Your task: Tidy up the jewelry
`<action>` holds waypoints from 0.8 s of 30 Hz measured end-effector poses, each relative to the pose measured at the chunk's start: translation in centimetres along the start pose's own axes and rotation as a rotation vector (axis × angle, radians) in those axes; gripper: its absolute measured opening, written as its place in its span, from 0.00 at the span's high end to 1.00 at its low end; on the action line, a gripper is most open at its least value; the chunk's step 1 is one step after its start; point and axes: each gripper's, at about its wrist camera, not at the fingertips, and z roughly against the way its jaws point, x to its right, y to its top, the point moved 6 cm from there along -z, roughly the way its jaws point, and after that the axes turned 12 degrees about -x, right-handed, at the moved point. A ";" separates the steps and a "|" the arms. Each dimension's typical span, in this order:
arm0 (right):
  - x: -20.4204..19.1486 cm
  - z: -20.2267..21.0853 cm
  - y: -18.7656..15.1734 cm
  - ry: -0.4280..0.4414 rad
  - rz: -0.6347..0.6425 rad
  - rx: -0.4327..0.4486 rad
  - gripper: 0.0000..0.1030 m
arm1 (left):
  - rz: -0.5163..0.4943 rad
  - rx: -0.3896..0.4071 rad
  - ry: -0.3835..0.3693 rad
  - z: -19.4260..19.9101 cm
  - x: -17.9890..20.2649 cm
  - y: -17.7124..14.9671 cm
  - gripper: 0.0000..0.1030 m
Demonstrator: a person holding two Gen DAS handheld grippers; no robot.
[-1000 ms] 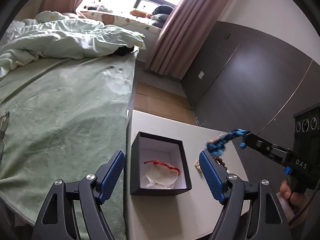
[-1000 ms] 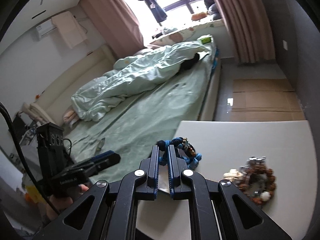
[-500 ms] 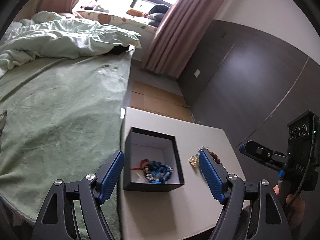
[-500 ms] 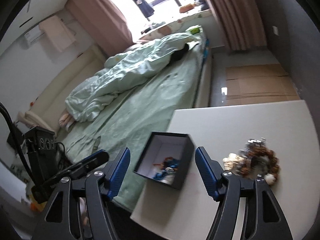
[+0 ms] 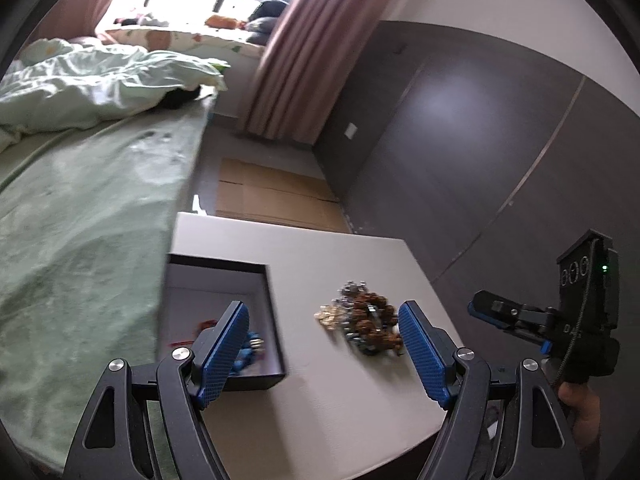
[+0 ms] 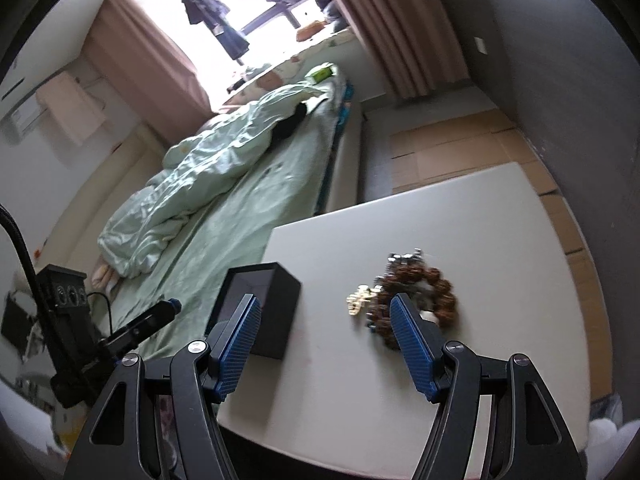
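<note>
A black open box stands at the left edge of the white table. Inside it lies a blue beaded bracelet, partly hidden behind my left finger, with a red cord beside it. To the box's right a pile of brown-bead, silver and gold jewelry rests on the table. My left gripper hovers open and empty, its fingers straddling the box's right wall and the pile. My right gripper is open and empty above the table between the box and the pile.
A bed with a green sheet and a crumpled duvet borders the table's left side. Flattened cardboard covers the floor beyond the table. A dark wall runs along the right, and pink curtains hang at the window.
The right gripper opened and let the blue bracelet drop into the box, then drew back toward the pile. The left gripper swung right, so the pile now lies by its right finger.
</note>
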 end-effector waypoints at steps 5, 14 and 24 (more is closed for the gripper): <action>3.0 0.5 -0.5 -0.010 -0.065 0.013 0.34 | -0.027 -0.041 -0.046 -2.6 1.8 0.2 0.25; 8.1 -0.7 -1.8 -0.022 -0.177 -0.008 0.35 | -0.040 -0.141 -0.088 -7.2 4.2 0.8 0.49; 11.3 -1.6 -2.5 -0.025 -0.241 -0.021 0.45 | -0.041 -0.255 -0.076 -12.8 5.8 1.1 0.55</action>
